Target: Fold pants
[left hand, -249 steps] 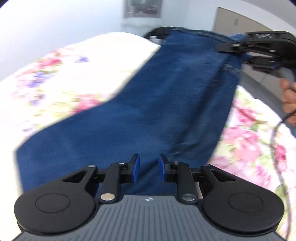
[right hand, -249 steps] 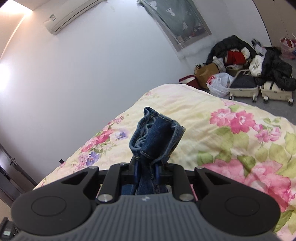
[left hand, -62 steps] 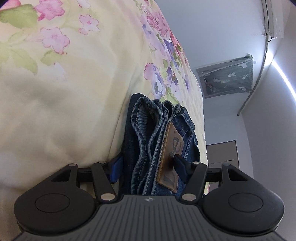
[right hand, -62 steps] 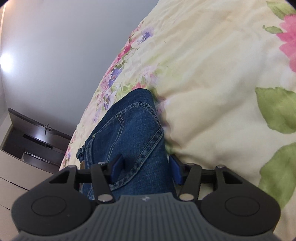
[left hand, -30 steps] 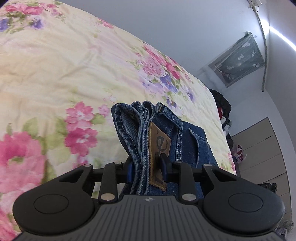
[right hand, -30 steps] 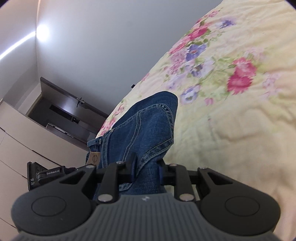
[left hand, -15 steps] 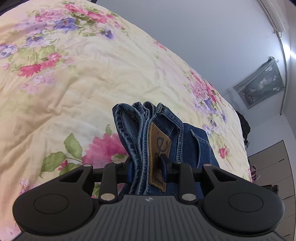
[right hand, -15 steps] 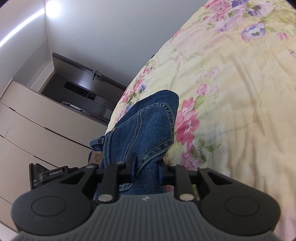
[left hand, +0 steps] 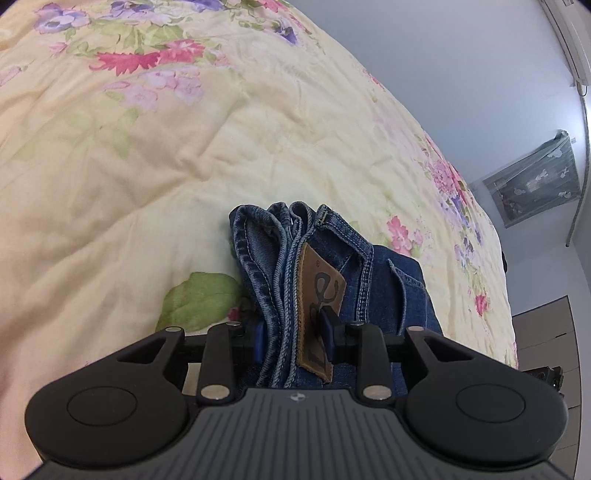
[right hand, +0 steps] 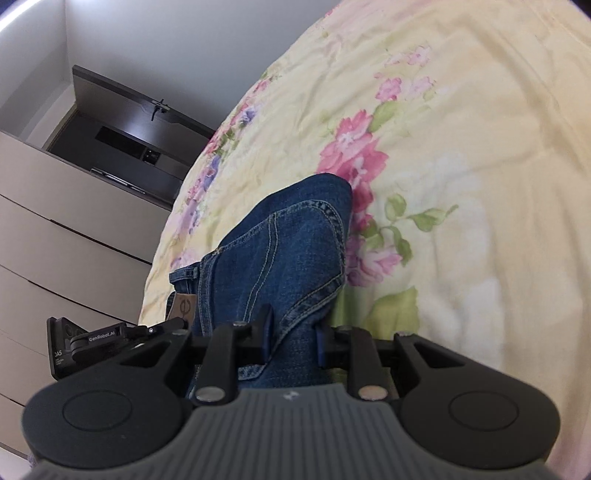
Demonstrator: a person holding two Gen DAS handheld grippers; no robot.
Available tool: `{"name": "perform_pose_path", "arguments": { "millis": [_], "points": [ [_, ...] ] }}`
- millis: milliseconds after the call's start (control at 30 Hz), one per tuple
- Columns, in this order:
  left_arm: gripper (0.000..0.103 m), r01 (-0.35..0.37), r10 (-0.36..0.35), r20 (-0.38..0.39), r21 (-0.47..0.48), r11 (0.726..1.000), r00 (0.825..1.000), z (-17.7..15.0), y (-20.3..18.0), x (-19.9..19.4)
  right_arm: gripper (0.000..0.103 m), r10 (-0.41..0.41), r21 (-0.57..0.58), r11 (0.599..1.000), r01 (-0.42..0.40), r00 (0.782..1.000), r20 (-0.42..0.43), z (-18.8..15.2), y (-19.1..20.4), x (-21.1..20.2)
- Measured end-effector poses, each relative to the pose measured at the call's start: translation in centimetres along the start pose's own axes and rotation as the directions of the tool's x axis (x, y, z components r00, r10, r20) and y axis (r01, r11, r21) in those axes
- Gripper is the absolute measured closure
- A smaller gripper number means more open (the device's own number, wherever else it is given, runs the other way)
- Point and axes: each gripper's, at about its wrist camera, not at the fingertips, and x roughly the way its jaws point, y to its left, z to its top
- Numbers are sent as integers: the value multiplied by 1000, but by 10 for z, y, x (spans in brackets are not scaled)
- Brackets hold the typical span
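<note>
A floral yellow bedspread [left hand: 184,155] fills both views — pale walls behind, beige drawers [right hand: 55,236], a dark door [right hand: 122,110], a curtained window [left hand: 535,177].

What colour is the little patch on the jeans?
Brown patch on blue jeans, with a dark squiggle; clearest in the left wrist view.

Both views are bright and evenly lit by soft indoor light. A thin bright strip [right hand: 18,11] glows along the top left corner of the right wrist view. Shadows are faint, lying just under the jeans [left hand: 325,273] on the bedspread [left hand: 147,147]. The fisheye lens bends walls and bed into curves, with dark corners. The bedspread looks soft and slightly blurred near the edges.
</note>
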Motion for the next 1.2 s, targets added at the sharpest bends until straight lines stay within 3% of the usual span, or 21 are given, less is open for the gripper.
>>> {"name": "perform_pose_path", "arguments": {
  "millis": [167, 367, 600, 667, 800, 867, 967, 1100, 1200],
  "points": [
    [61, 49, -49, -16, -15, 999, 999, 0, 23, 11, 85, -72, -63, 995, 71, 997, -13, -2, -8, 15],
    [52, 70, -70, -1, -55, 996, 998, -7, 37, 15, 82, -122, -40, 992, 120, 992, -37, -2, -19, 30],
    [43, 12, -13, -17, -63, 998, 1000, -14, 30, -9, 70, -194, -162, 968, 191, 981, -8, -6, 5, 18],
    [43, -47, 47, -6, 3, 999, 999, -19, 21, -21, 68, -238, -246, 940, 237, 971, 24, -13, 17, 8],
    [46, -162, 155, 55, 147, 976, 986, -28, -4, -44, 67, -323, -414, 839, 353, 935, 143, -33, 43, -16],
    [49, -171, 155, 91, 203, 964, 984, -32, -19, -54, 68, -336, -482, 785, 390, 921, 199, -44, 57, -24],
    [50, -148, 120, 115, 286, 947, 986, -38, -43, -57, 77, -311, -547, 736, 399, 917, 250, -61, 73, -32],
    [62, -227, 213, 81, 422, 878, 974, -52, -64, -30, 84, -301, -606, 692, 393, 920, 252, -84, 82, -28],
    [63, -264, 253, 86, 454, 851, 964, -58, -59, -16, 86, -334, -622, 666, 411, 910, 244, -97, 76, -19]
  ]
}}
